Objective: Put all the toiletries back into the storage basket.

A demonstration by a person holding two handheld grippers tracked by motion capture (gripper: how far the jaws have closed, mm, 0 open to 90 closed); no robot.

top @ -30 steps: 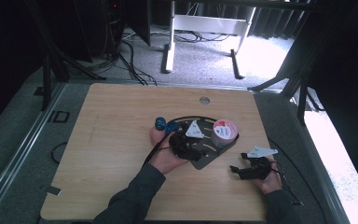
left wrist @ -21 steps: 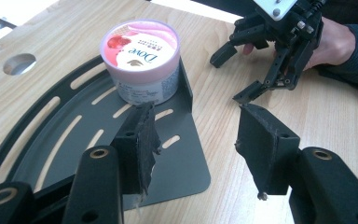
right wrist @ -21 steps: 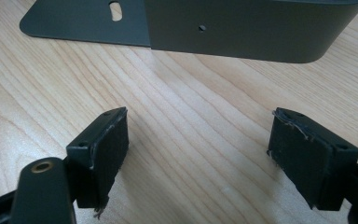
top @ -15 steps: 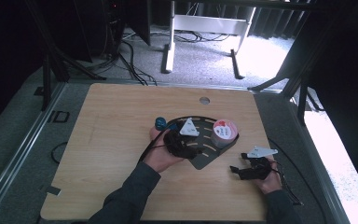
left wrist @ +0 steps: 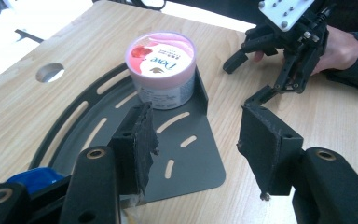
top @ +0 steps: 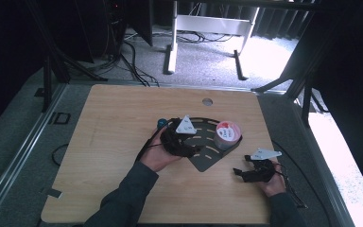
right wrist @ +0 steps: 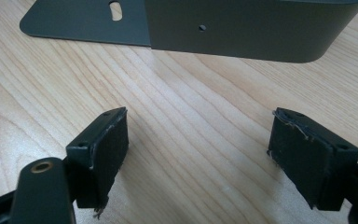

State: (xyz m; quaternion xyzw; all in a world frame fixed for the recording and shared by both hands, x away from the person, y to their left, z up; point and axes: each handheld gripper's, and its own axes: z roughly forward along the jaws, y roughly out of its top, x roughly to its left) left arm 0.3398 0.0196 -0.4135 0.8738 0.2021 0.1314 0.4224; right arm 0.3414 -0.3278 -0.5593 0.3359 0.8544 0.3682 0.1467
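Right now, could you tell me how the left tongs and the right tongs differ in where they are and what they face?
The left tongs hover over the dark slotted metal plate; the right tongs sit over bare wooden table, beside that plate. The left tongs face the pink-lidded tub standing on the plate; the right tongs face the plate's upright outer wall. Both are open and hold nothing.

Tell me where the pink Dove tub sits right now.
The Dove tub stands upright on the dark slotted metal plate, against its raised wall at the right, between the left gripper and right gripper.
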